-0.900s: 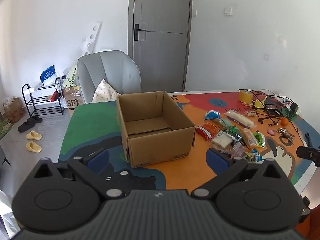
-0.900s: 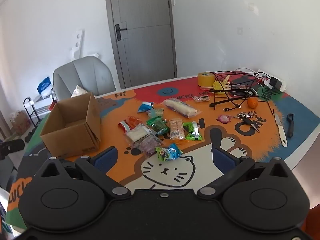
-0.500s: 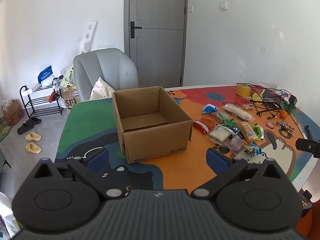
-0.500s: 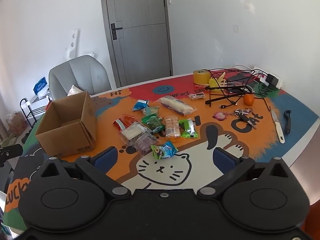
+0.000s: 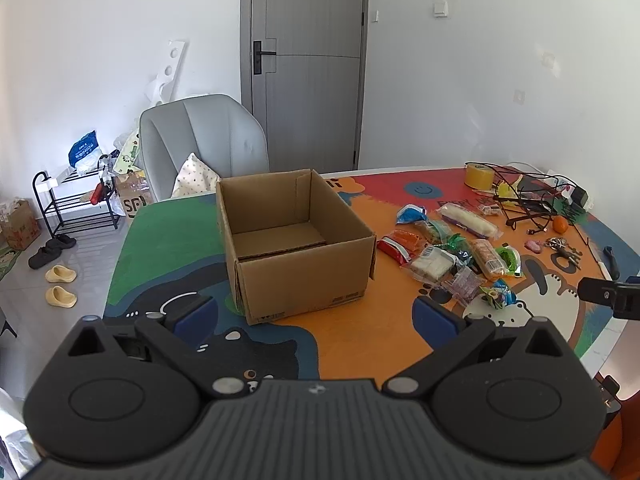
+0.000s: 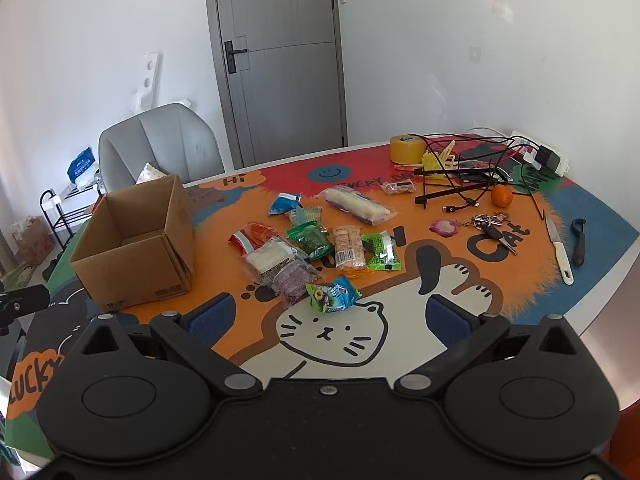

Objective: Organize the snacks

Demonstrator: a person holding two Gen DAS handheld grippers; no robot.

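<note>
Cartoon-print table (image 6: 400,344): snack packets (image 6: 316,246) cluster mid-frame, just above my right gripper (image 6: 328,316), nearer than my left gripper (image 5: 314,316) (both spread, empty); cardboard box (image 6: 136,248) sits left.

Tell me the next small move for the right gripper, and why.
Probably lower the right hand-held gripper onto the blue-green snack packet just ahead of it. Both grippers are open and hold nothing, the cardboard box looks empty, and that packet is the nearest of the loose snacks on the mat.
</note>
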